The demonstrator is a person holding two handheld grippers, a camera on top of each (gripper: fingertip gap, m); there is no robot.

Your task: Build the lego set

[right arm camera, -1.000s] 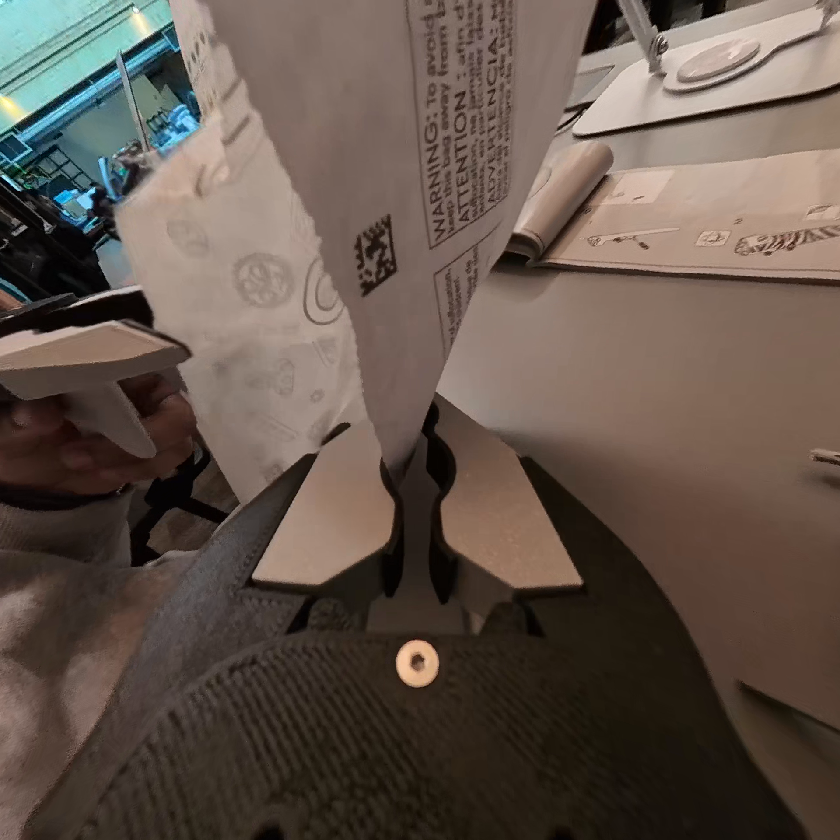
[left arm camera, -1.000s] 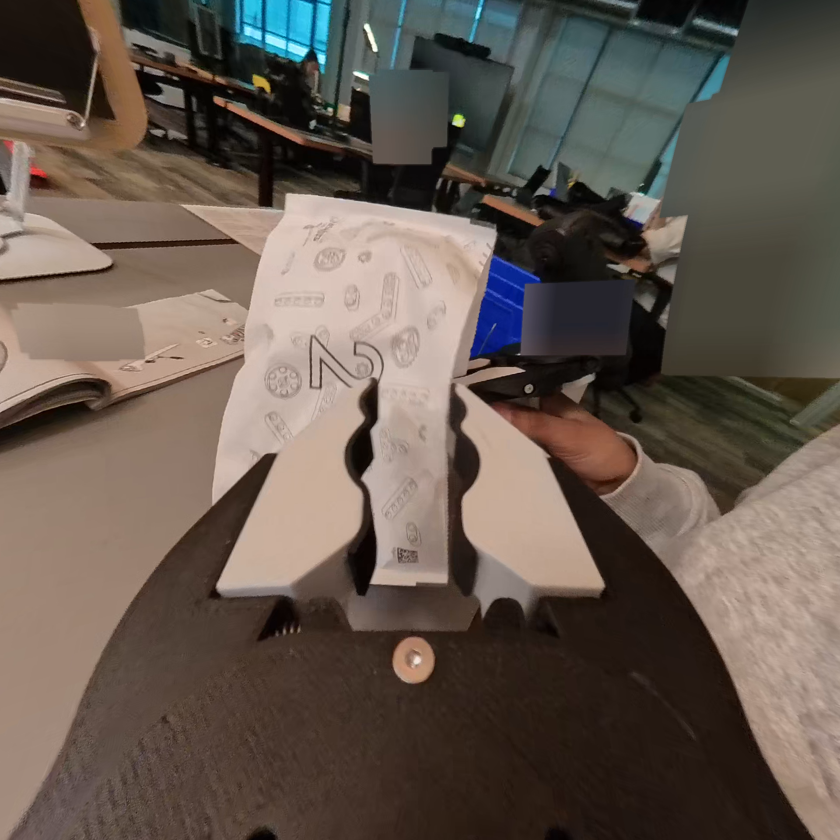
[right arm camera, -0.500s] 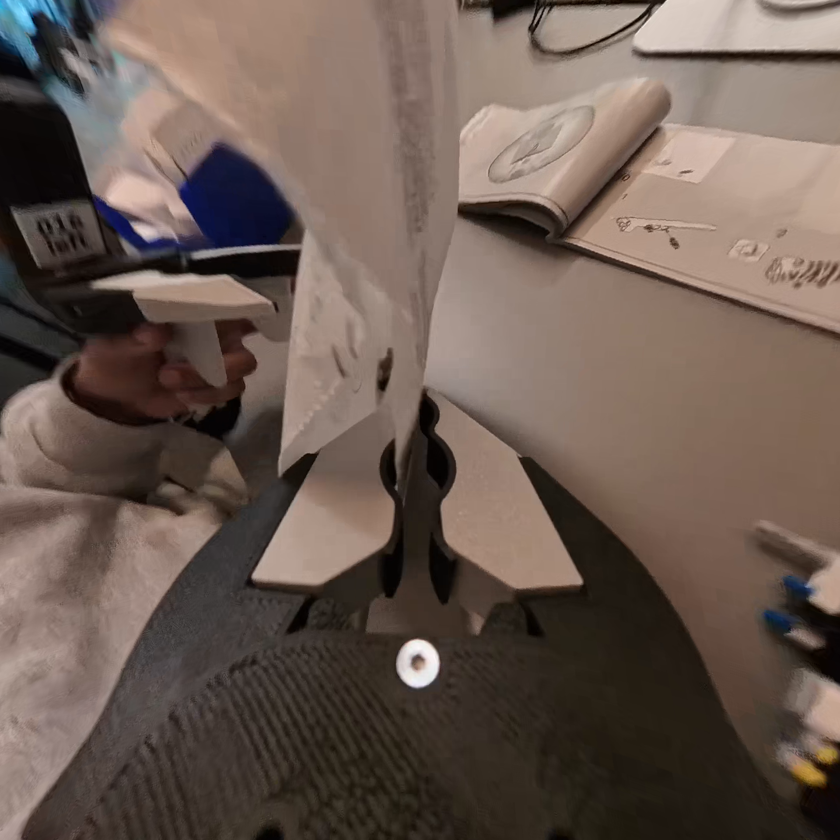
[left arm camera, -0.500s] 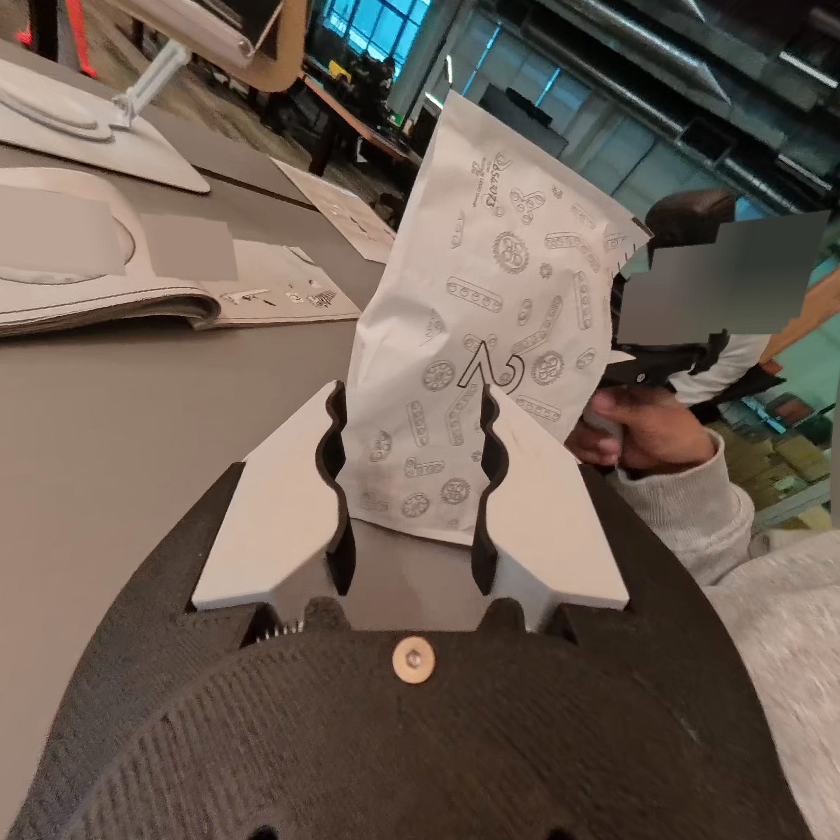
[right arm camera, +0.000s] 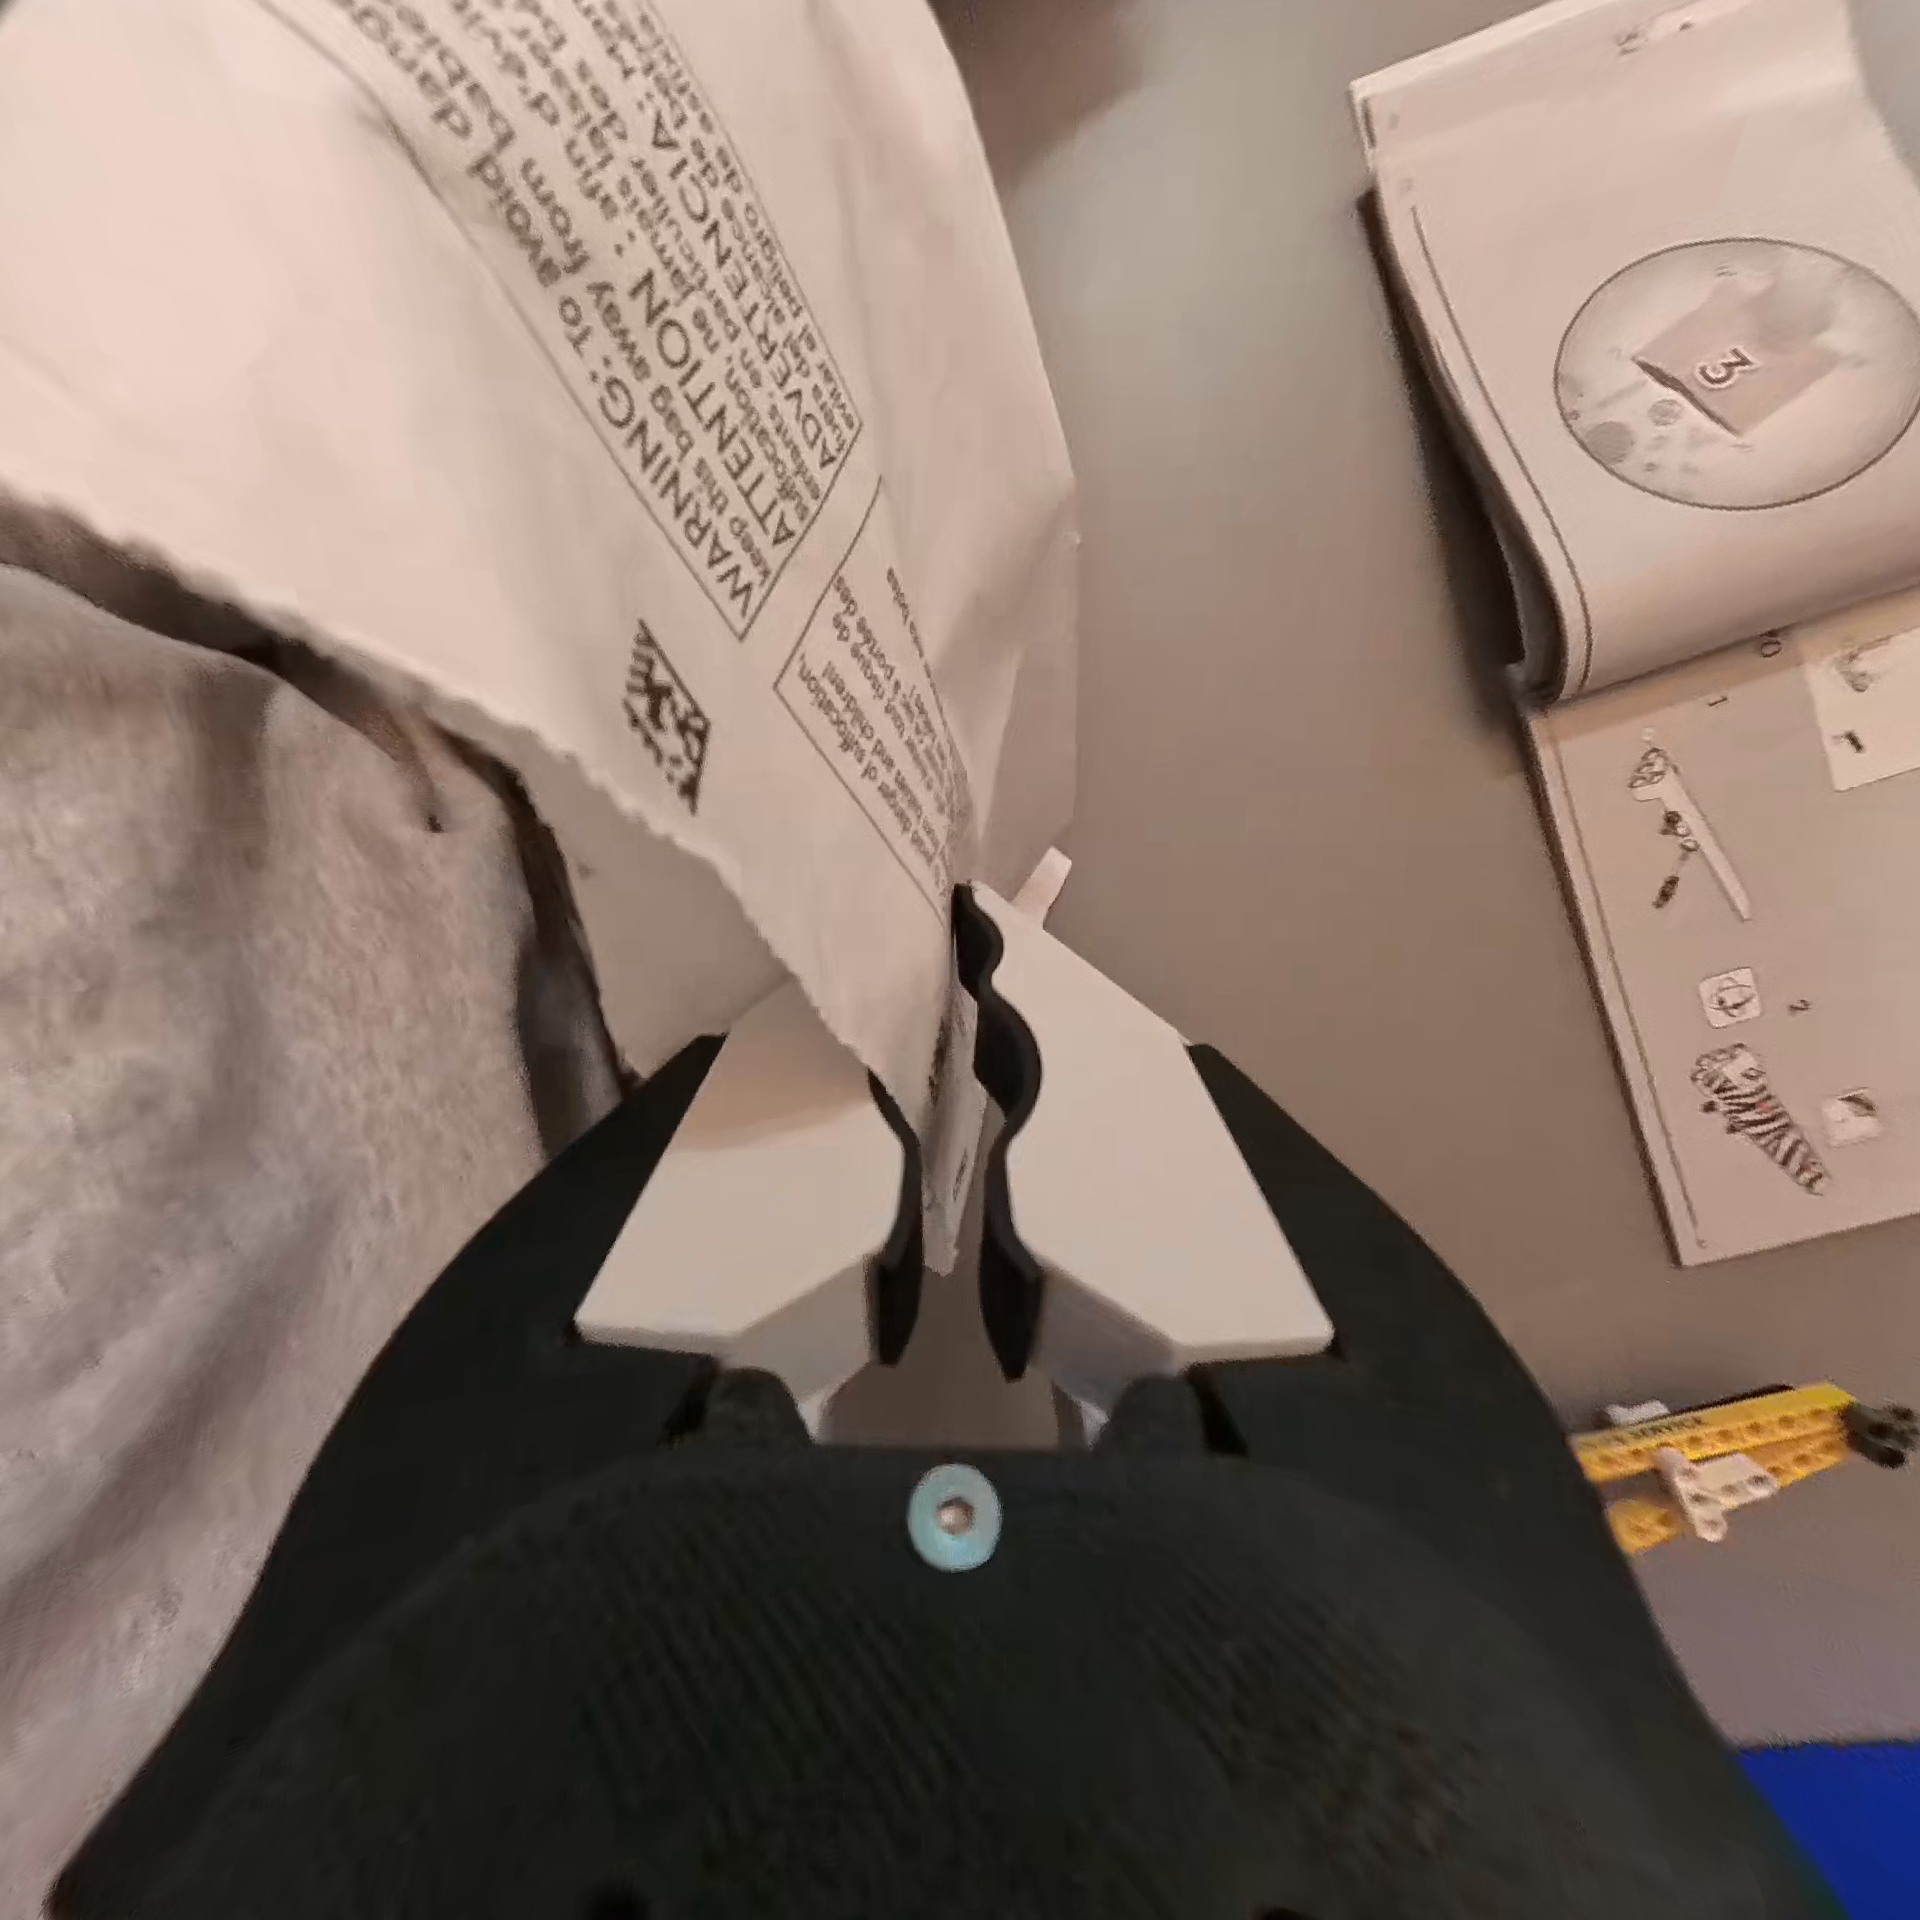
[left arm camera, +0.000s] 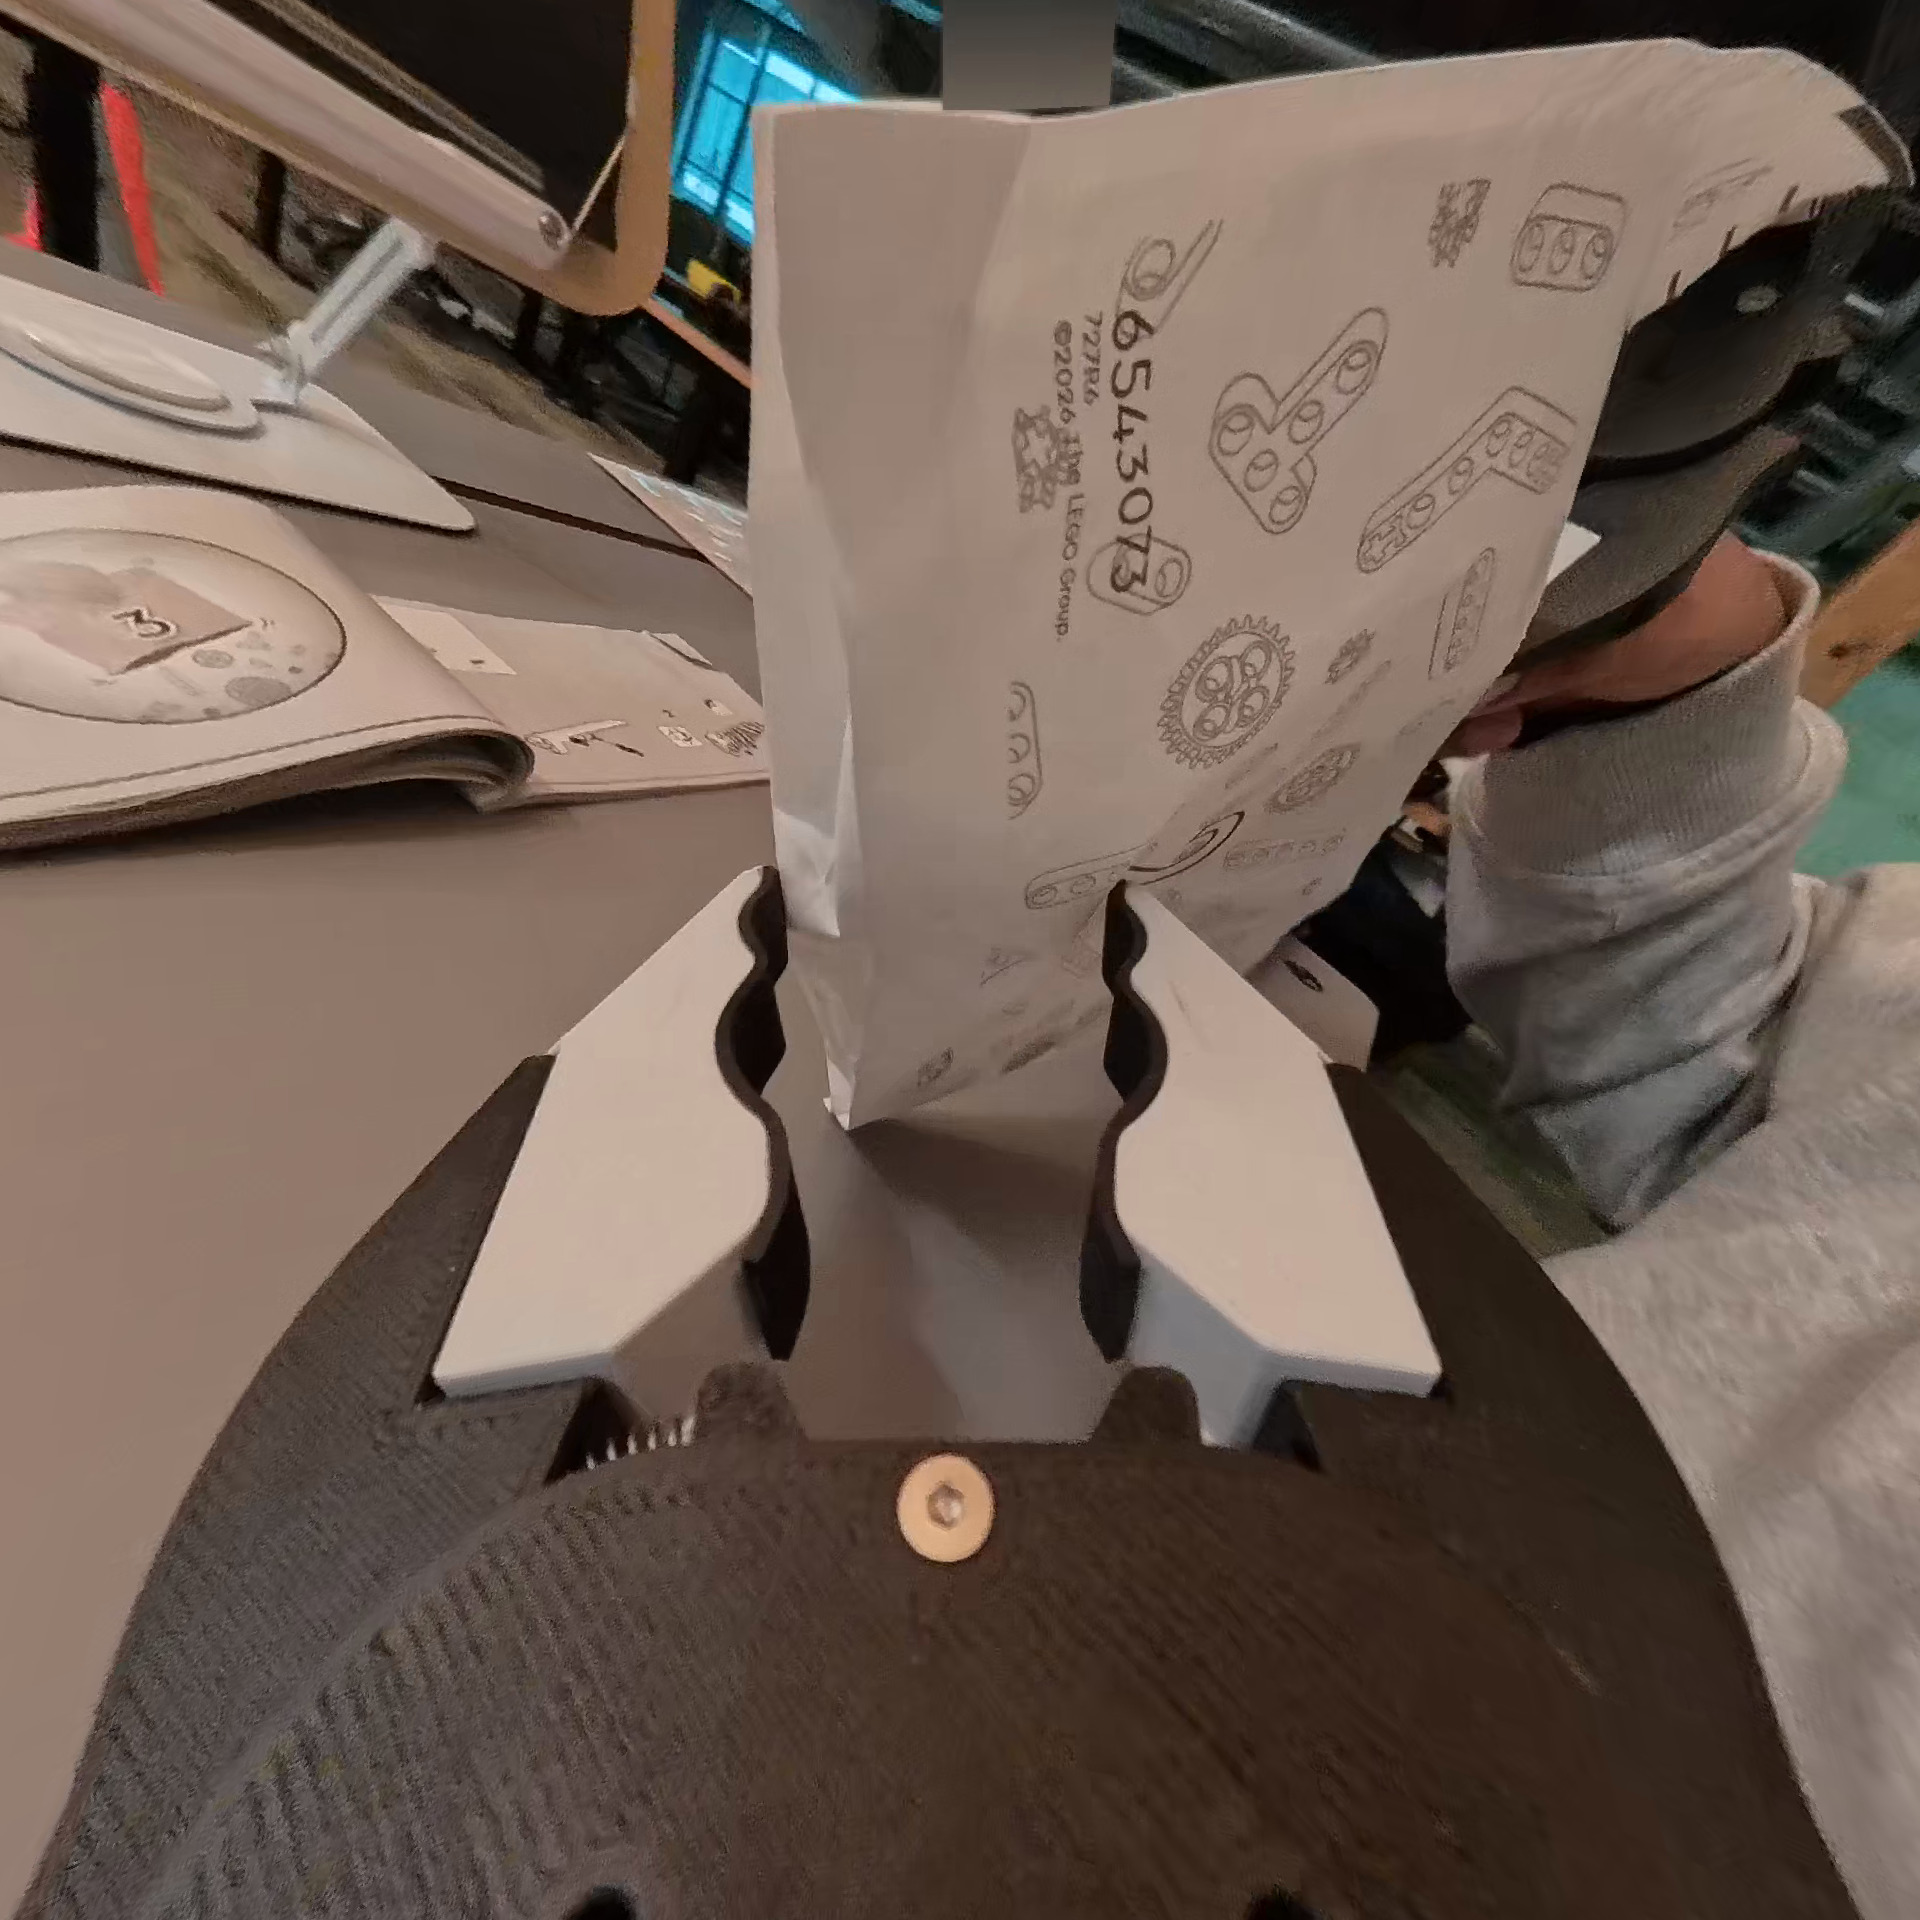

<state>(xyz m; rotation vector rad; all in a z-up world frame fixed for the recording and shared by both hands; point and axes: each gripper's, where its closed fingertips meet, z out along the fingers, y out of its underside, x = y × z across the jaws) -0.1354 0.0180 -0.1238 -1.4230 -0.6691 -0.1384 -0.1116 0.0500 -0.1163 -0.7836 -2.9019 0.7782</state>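
Observation:
A white paper bag (left arm camera: pixel 1195 520) printed with part outlines hangs upright over the grey table (left arm camera: pixel 260 1039). My left gripper (left arm camera: pixel 940 894) is open, with its jaws wide apart on either side of the bag's lower corner and not pinching it. My right gripper (right arm camera: pixel 961 935) is shut on a corner of the bag (right arm camera: pixel 520 364). The bag covers its left finger. It also shows at the top right of the left wrist view (left arm camera: pixel 1714 364), holding the bag's upper edge. A partly built yellow lego piece (right arm camera: pixel 1714 1455) lies on the table at the right.
An open instruction booklet (left arm camera: pixel 260 675) lies on the table to the left and shows in the right wrist view (right arm camera: pixel 1714 468) too. A white monitor stand base (left arm camera: pixel 208 416) sits behind it. A grey sleeve (left arm camera: pixel 1610 883) is at the right. Something blue (right arm camera: pixel 1818 1818) is at the bottom right. Between my right fingertips and the partly built yellow lego piece (right arm camera: pixel 1714 1455) there is roughly 25 centimetres.
My left gripper has let go of the bag and opened wide. My right gripper has kept its hold and turned, so it now looks down on the table, and the bag has swung closer.

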